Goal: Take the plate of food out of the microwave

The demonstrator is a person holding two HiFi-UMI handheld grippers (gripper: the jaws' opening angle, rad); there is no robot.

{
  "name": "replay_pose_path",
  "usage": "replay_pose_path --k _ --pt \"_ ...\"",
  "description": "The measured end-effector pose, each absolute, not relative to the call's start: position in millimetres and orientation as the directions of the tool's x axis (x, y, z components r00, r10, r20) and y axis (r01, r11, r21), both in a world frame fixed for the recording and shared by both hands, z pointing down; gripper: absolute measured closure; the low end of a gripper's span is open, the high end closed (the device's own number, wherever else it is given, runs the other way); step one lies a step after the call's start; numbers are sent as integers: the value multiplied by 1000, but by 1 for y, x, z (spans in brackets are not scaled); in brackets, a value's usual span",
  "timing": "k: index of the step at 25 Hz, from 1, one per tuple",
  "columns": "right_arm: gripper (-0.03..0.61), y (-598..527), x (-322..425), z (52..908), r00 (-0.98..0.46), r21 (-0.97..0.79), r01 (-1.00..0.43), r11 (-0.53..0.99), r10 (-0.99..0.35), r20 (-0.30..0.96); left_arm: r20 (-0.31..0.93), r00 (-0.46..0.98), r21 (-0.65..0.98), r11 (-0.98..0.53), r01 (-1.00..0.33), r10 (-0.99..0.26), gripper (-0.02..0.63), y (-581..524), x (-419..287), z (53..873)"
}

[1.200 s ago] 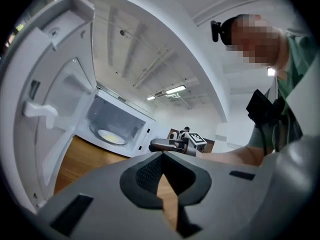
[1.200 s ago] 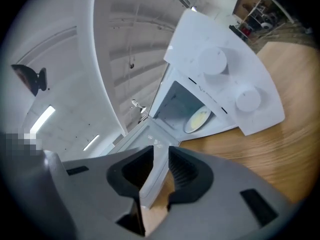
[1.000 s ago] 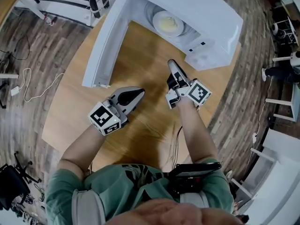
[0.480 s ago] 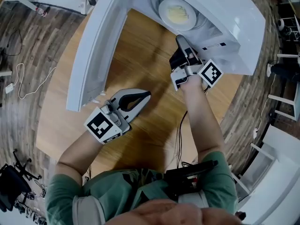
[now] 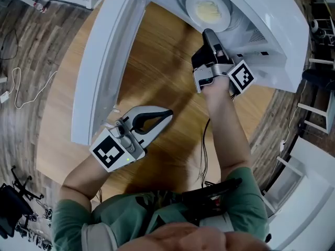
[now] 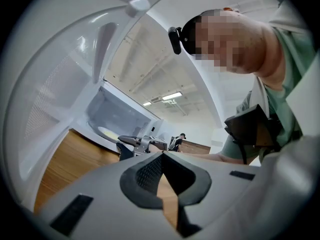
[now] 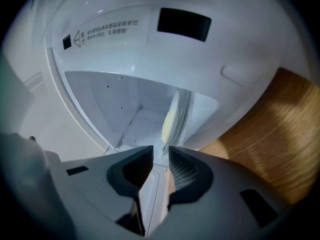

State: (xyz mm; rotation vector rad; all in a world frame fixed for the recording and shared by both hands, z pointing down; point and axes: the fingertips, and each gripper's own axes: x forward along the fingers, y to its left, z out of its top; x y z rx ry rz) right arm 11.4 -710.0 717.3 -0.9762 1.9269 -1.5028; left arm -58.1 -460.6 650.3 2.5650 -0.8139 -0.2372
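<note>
Wooden table [image 5: 157,56] bearing open microwave [image 5: 261,20]: plate of food [image 5: 208,8] inside, right claw [image 5: 208,33] half-open and empty at its mouth, left claw [image 5: 167,112] closed, empty, outside.

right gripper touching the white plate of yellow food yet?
Cannot tell. Right gripper view: white plate rim at right gripper's jaw tips; contact unclear.
</note>
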Motion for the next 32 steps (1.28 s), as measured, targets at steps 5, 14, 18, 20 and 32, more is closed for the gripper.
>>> replay_pose_path --k 5,14,18,20,32 --pt "503 -716 7 718 -588 -971 -213 113 -808 35 -44 817 450 -742 -497 -574 620 -455 -60 647" --pt "503 -719 3 713 -586 -974 -192 121 -810 15 -34 815 456 -735 -502 -578 618 -446 -63 654" --pt "503 -721 2 715 -578 -982 -161 97 -816 14 -28 812 460 -729 -507 -583 618 -445 -66 656" --pt "506 -721 4 718 -569 -987 -145 71 -822 24 -26 808 470 -720 -510 -589 619 -444 -68 657" --pt "559 -713 8 713 -600 -985 -115 128 -799 -33 -20 802 482 -709 -515 -597 619 -445 -75 655"
